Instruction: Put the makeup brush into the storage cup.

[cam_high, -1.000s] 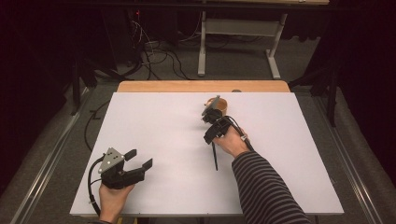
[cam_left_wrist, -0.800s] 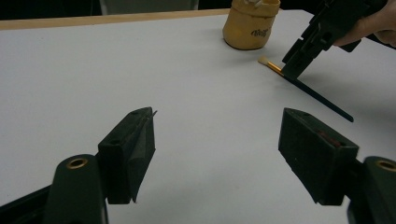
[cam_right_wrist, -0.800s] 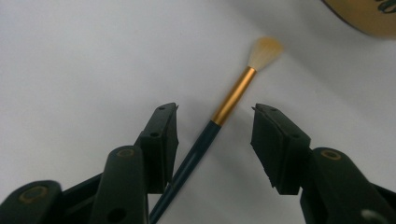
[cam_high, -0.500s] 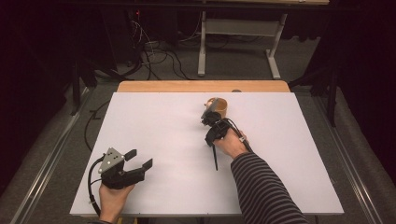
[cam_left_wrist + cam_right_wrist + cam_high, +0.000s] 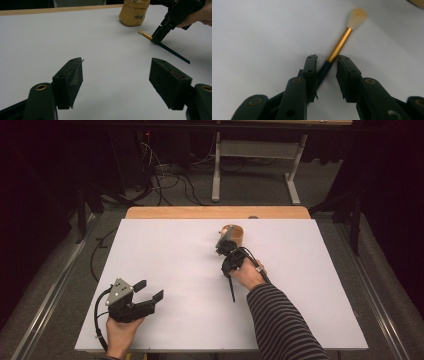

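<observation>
- One white table (image 5: 165,255) carries a single tan pot (image 5: 233,235) near its far edge.
- Two grippers: left gripper (image 5: 148,291) rests jaws apart; right gripper (image 5: 326,72), jaws just closing, straddles the brush, contact uncertain.
- One brush (image 5: 339,45), dark handle, gold collar, pale bristles, lies beside the pot; its handle is partly hidden.

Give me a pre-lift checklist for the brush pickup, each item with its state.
1. Paintbrush lies between the right claw pads: ok.
2. Pads pressing the dark handle: not ok; the jaws have just been closing, and a gap shows on one side.
3. Bristle tip clear of the tan pouch: ok.
4. Left claw open and away from the brush: ok.
5. Handle end free on the table: ok.
</observation>
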